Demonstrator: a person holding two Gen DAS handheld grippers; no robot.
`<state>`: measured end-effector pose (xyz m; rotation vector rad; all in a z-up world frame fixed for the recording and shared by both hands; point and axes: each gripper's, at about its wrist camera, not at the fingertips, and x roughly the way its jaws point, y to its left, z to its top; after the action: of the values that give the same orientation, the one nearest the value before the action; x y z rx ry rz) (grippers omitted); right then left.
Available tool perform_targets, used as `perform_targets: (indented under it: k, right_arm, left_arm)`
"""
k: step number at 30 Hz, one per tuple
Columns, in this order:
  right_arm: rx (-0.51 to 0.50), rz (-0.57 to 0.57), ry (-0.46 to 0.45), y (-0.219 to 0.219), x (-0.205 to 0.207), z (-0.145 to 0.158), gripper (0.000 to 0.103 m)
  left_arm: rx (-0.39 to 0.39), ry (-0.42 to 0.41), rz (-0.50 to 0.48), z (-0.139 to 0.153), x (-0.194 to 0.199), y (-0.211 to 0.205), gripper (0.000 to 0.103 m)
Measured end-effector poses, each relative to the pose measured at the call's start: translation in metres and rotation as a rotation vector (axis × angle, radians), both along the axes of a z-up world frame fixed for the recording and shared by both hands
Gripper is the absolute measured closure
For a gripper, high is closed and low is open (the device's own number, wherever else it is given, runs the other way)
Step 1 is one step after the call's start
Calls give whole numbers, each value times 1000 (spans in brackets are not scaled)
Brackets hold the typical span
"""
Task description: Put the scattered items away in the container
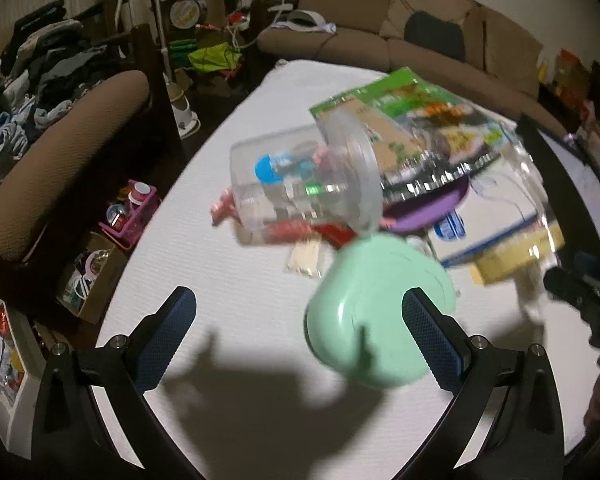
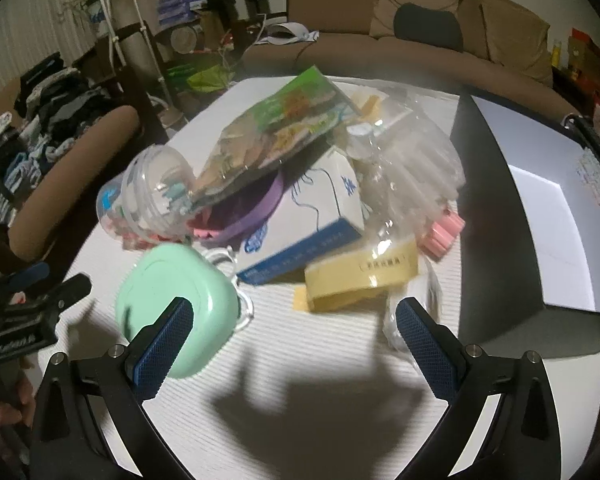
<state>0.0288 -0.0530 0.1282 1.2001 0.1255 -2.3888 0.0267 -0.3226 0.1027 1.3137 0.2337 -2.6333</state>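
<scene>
- Left gripper [image 1: 298, 334]: jaws spread wide, nothing held. Mint green case just ahead, its right side behind the right-hand finger; contact can't be told.
- Right gripper [image 2: 294, 340]: jaws spread wide, nothing held. Aimed at the near edge of the pile.
- Mint green case [image 2: 176, 308]: rounded, hard-looking shell, near edge of pile, on white table [image 2: 300, 360]. Prob. light, smooth, may slip. Take across the narrow sides, square on.
- Clear jar [image 1: 300, 188]: lying on its side, left of pile, small coloured bits inside. Stiff plastic, will roll; lid state unclear. Grip round the body, keep mouth up.
- Green snack packet [image 2: 280, 128]: on top of the pile, leaning on jar. Soft, crinkly, light. Pinch at an edge seam.
- Blue-white box [image 2: 304, 228]: under the packet, cardboard, stiff. Grip across the short side.
- Yellow box [image 2: 360, 276]: near front, in glossy clear wrap; slippery.
- Clear plastic bag [image 2: 412, 156]: limp, contents hard to make out. Pinch a fold.
- Pink item [image 2: 444, 232]: by the container, type unclear.
- Container [image 2: 540, 208]: dark open box, white inside, right of pile, looks empty. Nothing packed yet, by my reading.
</scene>
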Motion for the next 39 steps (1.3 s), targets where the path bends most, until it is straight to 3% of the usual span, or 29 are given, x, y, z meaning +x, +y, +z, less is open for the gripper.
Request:
perform_targets:
  k: [6, 9, 12, 13, 14, 16, 18, 20, 25, 28, 33, 39]
  right_arm:
    - [-30, 16, -8, 0, -8, 0, 0]
    - [-33, 24, -10, 5, -8, -3, 0]
    - [-30, 26, -13, 12, -9, -6, 0]
    - [-30, 27, -18, 14, -10, -8, 0]
    - [-30, 29, -23, 16, -11, -10, 0]
    - [-30, 31, -30, 19, -12, -12, 0]
    - [-35, 35, -35, 22, -12, -14, 0]
    - [-38, 42, -38, 24, -11, -16, 0]
    - [-45, 70, -41, 27, -7, -14, 1]
    - [-52, 85, -37, 28, -6, -8, 1]
    - [-82, 104, -11, 28, 2, 9, 1]
    - [-159, 146, 36, 39, 21, 47, 1]
  left_arm:
    - [-55, 9, 19, 9, -44, 2, 0]
    - [-141, 10, 16, 9, -65, 15, 0]
    - [-143, 8, -18, 6, -79, 25, 2]
    - [-134, 2, -25, 4, -81, 27, 16]
    - [-127, -5, -22, 2, -83, 27, 42]
    - [-72, -16, -9, -2, -82, 24, 68]
    - [41, -8, -15, -6, -77, 16, 80]
    - [94, 0, -7, -8, -72, 12, 96]
    - [176, 29, -8, 1, -60, 4, 96]
    - [263, 63, -1, 19, -51, -3, 96]
    - [350, 127, -31, 65, -40, -4, 96]
    - [400, 189, -134, 129, -23, 28, 96]
